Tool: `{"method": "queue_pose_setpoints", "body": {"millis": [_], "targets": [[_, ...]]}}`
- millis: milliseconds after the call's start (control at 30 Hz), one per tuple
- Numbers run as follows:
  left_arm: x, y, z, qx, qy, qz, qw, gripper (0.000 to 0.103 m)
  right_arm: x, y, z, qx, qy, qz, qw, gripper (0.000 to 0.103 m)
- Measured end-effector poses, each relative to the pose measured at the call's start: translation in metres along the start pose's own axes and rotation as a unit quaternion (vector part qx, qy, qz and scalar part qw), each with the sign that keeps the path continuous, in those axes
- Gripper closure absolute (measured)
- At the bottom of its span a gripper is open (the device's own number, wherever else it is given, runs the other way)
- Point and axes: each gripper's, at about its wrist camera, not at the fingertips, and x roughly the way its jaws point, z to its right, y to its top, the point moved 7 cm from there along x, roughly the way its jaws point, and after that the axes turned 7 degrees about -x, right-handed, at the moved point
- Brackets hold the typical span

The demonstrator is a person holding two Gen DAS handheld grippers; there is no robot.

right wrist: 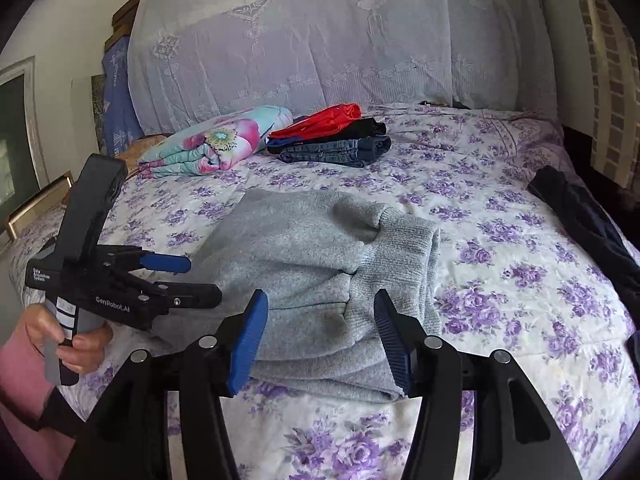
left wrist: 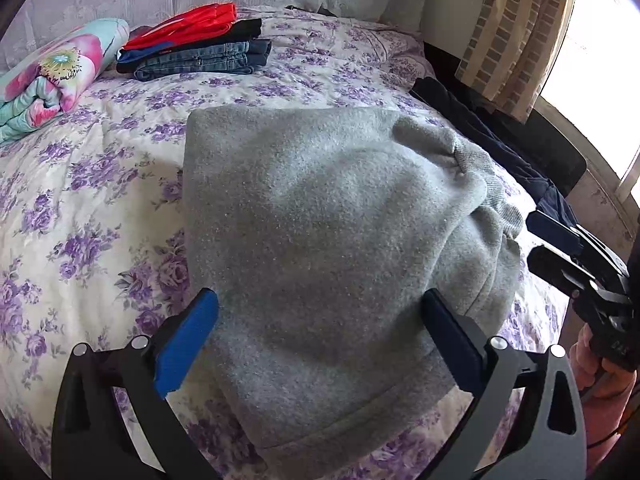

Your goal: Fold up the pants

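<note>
Folded grey sweatpants (left wrist: 320, 208) (right wrist: 312, 248) lie in the middle of a purple-flowered bedspread (left wrist: 100, 160), ribbed cuffs bunched at their right side. My left gripper (left wrist: 320, 300) hovers over the near end of the pants with its jaws wide apart and nothing pinched between them. From the right wrist view the left gripper (right wrist: 202, 280) shows at the left, held by a hand and open beside the pants' left edge. My right gripper (right wrist: 320, 298) stands open just in front of the cuff end, its pads off the cloth. The right gripper (left wrist: 534, 240) also appears at the pants' right edge.
A stack of folded clothes (left wrist: 200, 44) (right wrist: 332, 136), red on top and jeans below, sits at the back of the bed beside a rolled floral quilt (left wrist: 52, 72) (right wrist: 216, 140). A dark garment (left wrist: 500, 140) (right wrist: 588, 220) lies along the bed's right edge, near a curtain (left wrist: 516, 32).
</note>
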Motion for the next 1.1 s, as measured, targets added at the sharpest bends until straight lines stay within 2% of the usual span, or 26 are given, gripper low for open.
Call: {"method": "queue_pose_setpoints", "body": {"millis": [233, 367, 567, 600, 633, 767, 867, 933, 1000, 1067, 1100], "targets": [[-0.025, 0.005, -0.001, 0.003, 0.015, 0.027, 0.9995, 0.004, -0.012, -0.011, 0.020, 0.050, -0.004, -0.002, 0.999, 0.039], [-0.041, 0.003, -0.021, -0.010, 0.044, 0.042, 0.9981, 0.004, -0.019, -0.018, 0.019, 0.079, 0.012, 0.004, 0.997, 0.039], [-0.062, -0.009, -0.076, -0.084, 0.068, 0.047, 0.9930, 0.004, -0.021, 0.003, -0.045, 0.038, 0.100, 0.042, 0.993, 0.039], [-0.065, -0.011, -0.085, -0.098, 0.068, 0.048, 0.9917, 0.004, -0.015, 0.010, -0.059, 0.026, 0.115, 0.045, 0.992, 0.040], [-0.066, -0.013, -0.090, -0.107, 0.067, 0.048, 0.9909, 0.004, -0.007, 0.016, -0.073, 0.013, 0.129, 0.045, 0.991, 0.047], [-0.077, -0.019, -0.108, -0.120, 0.076, 0.055, 0.9883, 0.004, 0.037, 0.026, -0.129, -0.037, 0.186, 0.013, 0.982, 0.070], [-0.081, -0.013, -0.115, -0.113, 0.076, 0.057, 0.9890, 0.004, 0.071, -0.002, -0.156, -0.055, 0.196, -0.059, 0.977, 0.072], [-0.083, 0.002, -0.117, -0.093, 0.082, 0.063, 0.9902, 0.004, 0.068, -0.019, -0.159, -0.066, 0.186, -0.055, 0.979, 0.071], [-0.083, 0.020, -0.115, -0.065, 0.084, 0.071, 0.9919, 0.004, 0.057, -0.026, -0.153, -0.052, 0.194, -0.066, 0.977, 0.072], [-0.078, 0.043, -0.107, -0.040, 0.066, 0.074, 0.9943, 0.004, 0.049, -0.028, -0.147, -0.036, 0.205, -0.084, 0.974, 0.073], [-0.074, 0.055, -0.100, -0.029, 0.048, 0.074, 0.9957, 0.004, 0.044, -0.023, -0.143, -0.027, 0.212, -0.079, 0.974, 0.073]]}}
